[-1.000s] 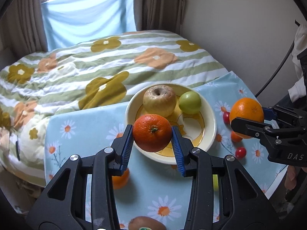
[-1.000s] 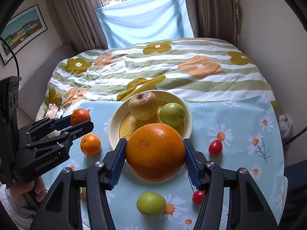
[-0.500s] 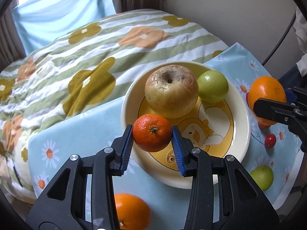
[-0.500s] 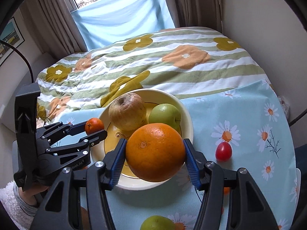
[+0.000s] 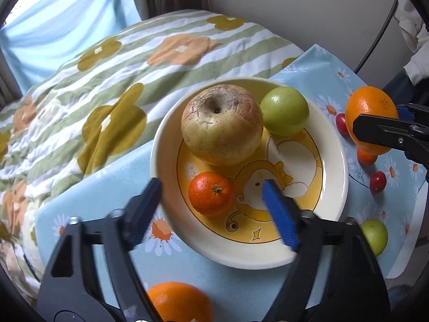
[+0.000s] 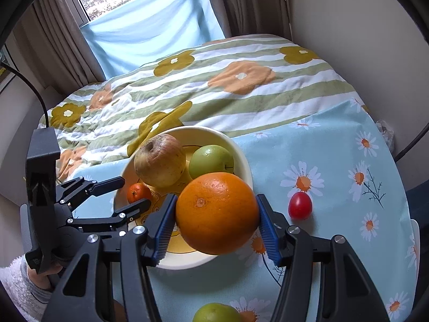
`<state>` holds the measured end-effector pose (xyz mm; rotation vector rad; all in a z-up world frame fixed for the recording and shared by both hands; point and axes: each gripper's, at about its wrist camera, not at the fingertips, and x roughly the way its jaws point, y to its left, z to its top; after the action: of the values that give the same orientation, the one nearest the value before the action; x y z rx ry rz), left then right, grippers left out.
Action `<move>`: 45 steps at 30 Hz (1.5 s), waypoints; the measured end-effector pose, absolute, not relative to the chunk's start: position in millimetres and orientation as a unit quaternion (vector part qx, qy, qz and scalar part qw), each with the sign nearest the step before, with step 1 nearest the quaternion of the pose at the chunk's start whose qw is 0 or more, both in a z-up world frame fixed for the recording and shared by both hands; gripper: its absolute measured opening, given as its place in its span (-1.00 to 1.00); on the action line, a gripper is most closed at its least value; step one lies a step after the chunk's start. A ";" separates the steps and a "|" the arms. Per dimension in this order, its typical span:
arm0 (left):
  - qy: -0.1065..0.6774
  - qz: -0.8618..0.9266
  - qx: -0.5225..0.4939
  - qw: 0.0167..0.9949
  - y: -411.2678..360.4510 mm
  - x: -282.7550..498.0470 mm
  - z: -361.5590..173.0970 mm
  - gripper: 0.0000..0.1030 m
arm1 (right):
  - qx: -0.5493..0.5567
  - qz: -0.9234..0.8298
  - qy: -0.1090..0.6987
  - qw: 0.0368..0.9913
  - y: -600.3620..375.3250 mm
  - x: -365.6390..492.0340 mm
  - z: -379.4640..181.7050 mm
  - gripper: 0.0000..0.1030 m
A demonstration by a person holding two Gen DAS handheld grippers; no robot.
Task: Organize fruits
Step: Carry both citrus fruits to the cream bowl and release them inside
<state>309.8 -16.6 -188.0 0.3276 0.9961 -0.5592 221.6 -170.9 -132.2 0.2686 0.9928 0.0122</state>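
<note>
A cream bowl (image 5: 332, 196) (image 6: 242, 158) with a yellow cartoon print holds a wrinkled apple (image 5: 222, 124) (image 6: 160, 159), a green apple (image 5: 284, 110) (image 6: 211, 161) and a small mandarin (image 5: 211, 193) (image 6: 139, 192). My left gripper (image 5: 211, 187) (image 6: 131, 190) is open around the mandarin, which lies on the bowl floor. My right gripper (image 6: 216, 213) is shut on a large orange (image 6: 216, 213) (image 5: 371, 119) and holds it over the bowl's near right rim.
On the daisy tablecloth (image 6: 335, 161) lie cherry tomatoes (image 6: 299, 205) (image 5: 377, 182), another green apple (image 5: 374, 236) (image 6: 217, 312) and an orange (image 5: 179, 302). A striped flower blanket (image 6: 241, 91) lies behind the bowl. A wall stands at the right.
My left gripper has opened and let the mandarin go into the bowl. My right gripper has carried the large orange closer over the bowl.
</note>
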 end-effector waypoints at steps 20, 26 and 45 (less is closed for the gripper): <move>0.452 -0.192 0.096 0.866 17.2 269.0 -134.7 1.00 | 0.074 0.088 0.469 0.875 -163.9 228.8 -109.1 0.04; 0.458 -0.162 0.076 0.871 32.4 254.7 -129.4 1.00 | 0.050 0.128 0.480 0.866 -150.9 239.9 -122.0 0.04; 0.488 -0.115 0.033 0.865 43.7 232.5 -155.0 1.00 | -0.030 0.178 0.511 0.841 -130.0 254.9 -177.3 0.05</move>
<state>232.5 43.7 -155.0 0.0697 1.0227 -0.2415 254.9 -130.0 -177.3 -0.0633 1.0794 0.3757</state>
